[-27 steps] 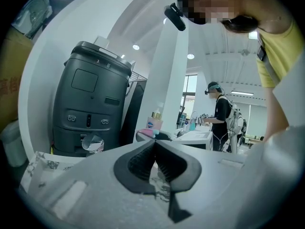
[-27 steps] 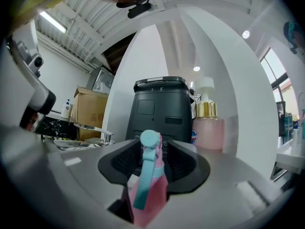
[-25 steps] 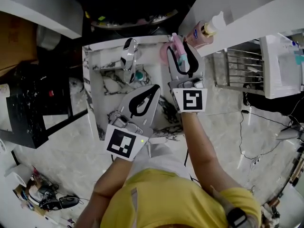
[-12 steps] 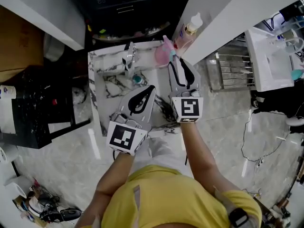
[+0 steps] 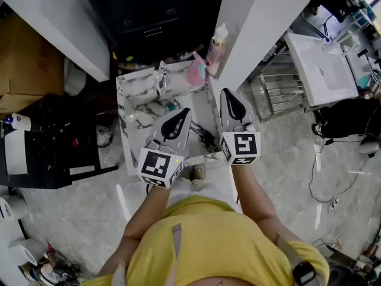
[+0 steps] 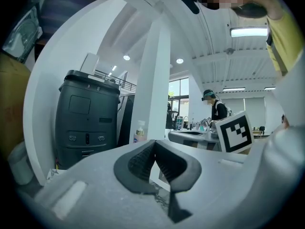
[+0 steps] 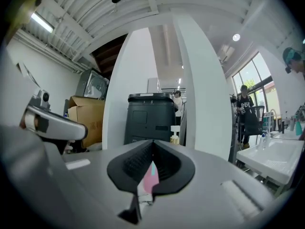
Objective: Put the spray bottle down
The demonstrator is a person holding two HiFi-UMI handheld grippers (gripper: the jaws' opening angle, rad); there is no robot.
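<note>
1. A second ago the right gripper (image 5: 230, 95) had its jaws spread around the pink spray bottle (image 5: 196, 74). Now we have drawn it back toward us, and it is well apart from the bottle.
2. The spray bottle stands by itself at the far right corner of the marble tabletop (image 5: 127, 137). It is to the right of the faucet (image 5: 159, 76) and just in front of a pump bottle (image 5: 216, 45), and nothing touches it.
3. The right gripper's jaws have just been closing and are now clenched tip to tip with nothing between them. In the right gripper view the pink of the bottle shows only through the hollow behind the tips, farther off.
4. We have also pulled the left gripper (image 5: 183, 112) back. Its jaws are pressed together as they were before, and it holds nothing.
5. Both grippers sit side by side over the near part of the tabletop, apart from each other and pointing away from us.
</note>
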